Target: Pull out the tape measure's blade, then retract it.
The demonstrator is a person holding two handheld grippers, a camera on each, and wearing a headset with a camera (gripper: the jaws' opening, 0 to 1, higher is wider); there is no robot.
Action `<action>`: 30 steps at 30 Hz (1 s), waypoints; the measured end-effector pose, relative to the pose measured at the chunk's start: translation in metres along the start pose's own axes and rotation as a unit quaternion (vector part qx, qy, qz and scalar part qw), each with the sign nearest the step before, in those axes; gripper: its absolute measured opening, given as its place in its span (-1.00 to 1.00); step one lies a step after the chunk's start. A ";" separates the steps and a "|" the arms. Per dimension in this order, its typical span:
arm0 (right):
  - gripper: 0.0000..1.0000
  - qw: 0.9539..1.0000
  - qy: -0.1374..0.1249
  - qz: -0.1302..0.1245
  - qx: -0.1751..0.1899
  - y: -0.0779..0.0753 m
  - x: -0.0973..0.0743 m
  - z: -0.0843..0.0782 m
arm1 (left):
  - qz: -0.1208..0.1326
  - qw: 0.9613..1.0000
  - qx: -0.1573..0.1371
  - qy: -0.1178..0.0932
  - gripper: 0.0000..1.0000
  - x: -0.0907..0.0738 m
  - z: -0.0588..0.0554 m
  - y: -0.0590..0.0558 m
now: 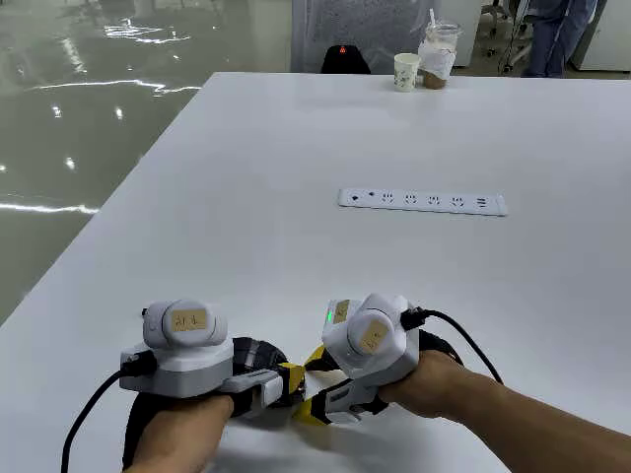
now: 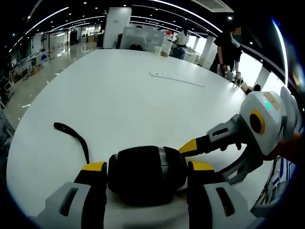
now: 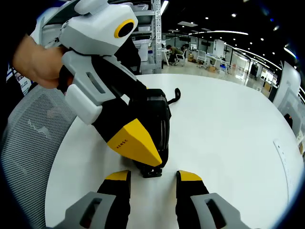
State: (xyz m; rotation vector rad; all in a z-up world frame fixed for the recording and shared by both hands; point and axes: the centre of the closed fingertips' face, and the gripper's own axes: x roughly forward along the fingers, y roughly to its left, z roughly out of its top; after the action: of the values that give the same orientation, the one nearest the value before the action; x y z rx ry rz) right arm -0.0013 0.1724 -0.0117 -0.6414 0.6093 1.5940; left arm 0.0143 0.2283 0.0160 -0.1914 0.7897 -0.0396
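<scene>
White surface (image 1: 296, 177), near edge — my left claw (image 2: 147, 167) clamps the black tape (image 2: 143, 183) by its sides. My right claw (image 3: 153, 177) gapes just before it; I'd pinch the blade tab (image 3: 151, 171) squarely — then draw straight.

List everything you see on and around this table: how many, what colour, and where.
table: one, white, under everything
power strip: one, white, mid-table
paper cup: one, pale, far edge
plastic cup: one, clear, beside the paper cup
tape measure: one, black, near edge
strap: one, black, lying by the tape measure
chair: one, grey mesh, at the near edge
left tool: one, white with yellow tips, shut on the tape measure
right tool: one, same colours, open at the tape measure's end
</scene>
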 end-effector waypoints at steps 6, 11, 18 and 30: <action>-0.19 1.000 -0.002 -0.014 0.008 -0.004 -0.010 -0.004 | -0.001 1.000 0.011 -0.006 0.30 -0.003 0.002 0.002; -0.10 0.999 -0.005 -0.026 0.019 -0.005 -0.020 -0.009 | -0.005 1.000 0.020 -0.010 0.32 -0.009 0.003 0.004; -0.01 0.999 -0.006 -0.038 0.026 -0.004 -0.032 -0.014 | -0.013 0.999 0.036 -0.012 0.39 -0.015 0.002 0.004; 0.12 0.997 -0.013 -0.060 0.050 0.002 -0.056 -0.028 | -0.033 0.997 0.065 -0.015 0.47 -0.026 -0.002 -0.001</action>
State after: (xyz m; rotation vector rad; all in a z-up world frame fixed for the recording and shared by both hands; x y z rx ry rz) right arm 0.0037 0.1132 0.0086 -0.5699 0.6162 1.4494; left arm -0.0053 0.2295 0.0328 -0.0949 0.7480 -0.1491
